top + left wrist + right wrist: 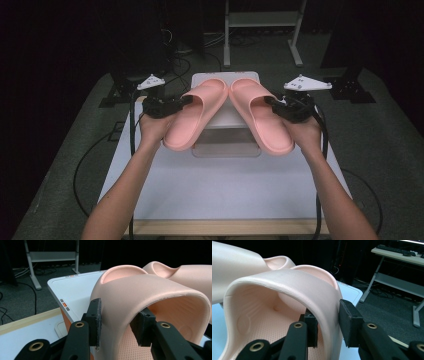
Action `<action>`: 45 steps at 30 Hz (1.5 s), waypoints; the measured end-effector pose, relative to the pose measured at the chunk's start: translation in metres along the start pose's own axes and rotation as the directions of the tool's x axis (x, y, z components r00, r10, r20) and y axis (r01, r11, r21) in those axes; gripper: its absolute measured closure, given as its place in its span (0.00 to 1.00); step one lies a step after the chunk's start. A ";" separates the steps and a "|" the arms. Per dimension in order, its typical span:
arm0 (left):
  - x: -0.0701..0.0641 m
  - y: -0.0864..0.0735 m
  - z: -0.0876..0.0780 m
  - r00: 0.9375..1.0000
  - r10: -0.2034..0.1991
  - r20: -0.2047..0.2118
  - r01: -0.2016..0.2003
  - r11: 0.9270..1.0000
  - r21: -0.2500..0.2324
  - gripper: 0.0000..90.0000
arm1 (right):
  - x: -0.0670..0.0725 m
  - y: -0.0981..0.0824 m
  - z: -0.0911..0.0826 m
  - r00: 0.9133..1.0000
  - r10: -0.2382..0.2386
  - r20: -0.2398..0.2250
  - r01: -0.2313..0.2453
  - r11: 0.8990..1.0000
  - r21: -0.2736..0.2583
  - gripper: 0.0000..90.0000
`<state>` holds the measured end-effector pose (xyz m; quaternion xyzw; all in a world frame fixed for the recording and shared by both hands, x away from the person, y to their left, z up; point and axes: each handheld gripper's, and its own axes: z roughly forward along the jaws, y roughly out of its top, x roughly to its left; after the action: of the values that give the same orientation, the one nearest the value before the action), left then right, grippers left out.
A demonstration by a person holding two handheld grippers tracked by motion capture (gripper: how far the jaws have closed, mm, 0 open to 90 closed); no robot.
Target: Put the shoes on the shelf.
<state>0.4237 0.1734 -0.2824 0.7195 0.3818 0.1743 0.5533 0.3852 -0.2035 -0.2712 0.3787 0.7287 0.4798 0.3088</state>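
Note:
Two pink foam slippers are held up side by side, toes nearly touching over a white box (226,117). My left gripper (184,101) is shut on the side of the left slipper's (192,122) strap. In the left gripper view the gripper (117,323) has one pad outside the strap and one inside the left slipper (140,295), with the right slipper (192,272) beyond. My right gripper (271,103) is shut on the right slipper's (262,125) strap in the same way. The right gripper view shows this gripper (328,323) pinching the strap wall of the right slipper (287,282).
The white box (75,287) stands at the far middle of a white tabletop (225,190) with a wooden front edge. Black mounts (357,89) sit at both back corners and cables trail over the grey floor. A metal stand (262,20) is behind, and a desk (397,255) to the right.

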 end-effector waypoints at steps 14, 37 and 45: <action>0.005 0.005 0.012 0.999 -0.052 -0.015 0.051 0.999 -0.014 0.68 | -0.002 0.004 0.012 1.000 0.014 0.018 -0.014 1.000 0.007 0.76; 0.005 0.012 0.024 0.995 -0.093 -0.018 0.093 0.995 -0.019 0.66 | -0.007 0.011 0.023 0.998 0.039 0.042 -0.040 0.999 0.007 0.75; 0.005 0.014 0.026 0.995 -0.095 -0.018 0.095 0.995 -0.021 0.66 | -0.007 0.011 0.026 0.998 0.045 0.053 -0.046 0.999 0.003 0.75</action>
<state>0.4493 0.1580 -0.2790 0.6932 0.4192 0.1585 0.5645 0.4125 -0.1941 -0.2692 0.4084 0.7125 0.4750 0.3160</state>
